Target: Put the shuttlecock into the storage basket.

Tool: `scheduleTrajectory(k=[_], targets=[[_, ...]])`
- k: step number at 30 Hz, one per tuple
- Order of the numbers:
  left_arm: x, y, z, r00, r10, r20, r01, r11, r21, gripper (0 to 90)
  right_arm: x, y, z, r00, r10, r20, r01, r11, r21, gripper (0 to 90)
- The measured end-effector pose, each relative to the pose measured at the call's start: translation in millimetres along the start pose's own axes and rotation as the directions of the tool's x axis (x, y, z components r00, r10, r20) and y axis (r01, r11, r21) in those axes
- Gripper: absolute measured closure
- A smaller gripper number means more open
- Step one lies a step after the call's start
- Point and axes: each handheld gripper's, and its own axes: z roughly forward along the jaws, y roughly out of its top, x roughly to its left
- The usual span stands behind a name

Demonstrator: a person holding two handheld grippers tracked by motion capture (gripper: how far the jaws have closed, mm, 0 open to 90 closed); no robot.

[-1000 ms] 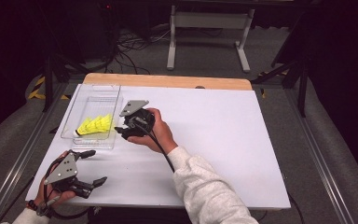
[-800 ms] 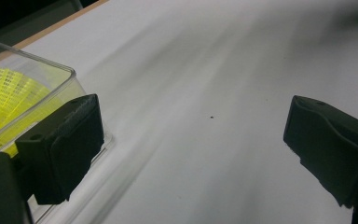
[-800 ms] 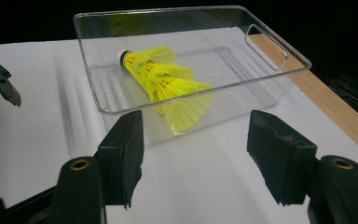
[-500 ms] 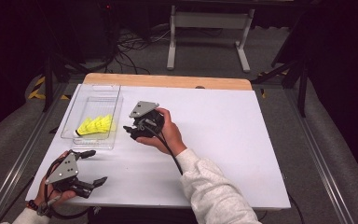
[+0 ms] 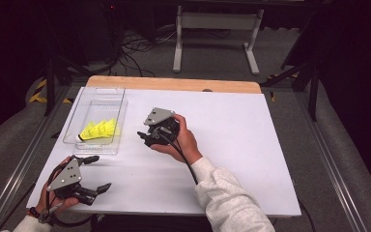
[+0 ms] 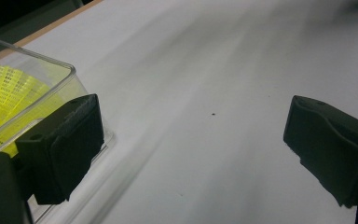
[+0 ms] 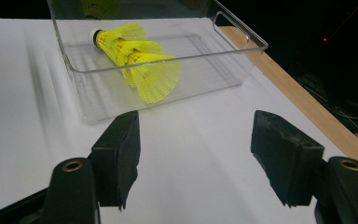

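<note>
On the bench [image 5: 232,145]: your work area, white top.
Tray [image 5: 117,96]: clear, far left.
Shuttlecocks [image 5: 99,130]: yellow, nested inside tray, long axis level, cork toward your near-left.
Right gripper [image 5: 147,139]: beside tray; jaws just opening, wide, empty.
Left gripper [image 5: 98,173]: near edge, jaws wide, empty.

Shuttlecocks [image 6: 9,100] in left gripper view: cut by left edge, blurred behind clear tray [image 6: 70,74] wall; count not readable there. Right gripper view: yellow shuttlecocks overlap, perhaps three nested; only one white cork [image 7: 96,35] shows. Tray's far end cut by top edge. High view: right gripper [image 5: 147,137] jaws too small to judge, partly hidden by hand.
</note>
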Motion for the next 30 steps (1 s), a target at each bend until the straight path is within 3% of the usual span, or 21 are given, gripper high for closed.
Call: scheduleTrajectory(k=[12,30], targets=[[0.0,0.1,1.4,1.0000,0.005,0.004,-0.005,1.0000,0.002,5.6,-9.0,-16.1,-15.8,0.9996,0.012,0.026,-0.011,1.000,-0.013,31.7],[0.0,0.3,1.6,1.0000,0.003,0.004,-0.003,1.0000,0.006,5.7,-17.5,-36.5,-47.5,0.9944,0.034,0.099,-0.031,0.999,-0.036,17.0]])
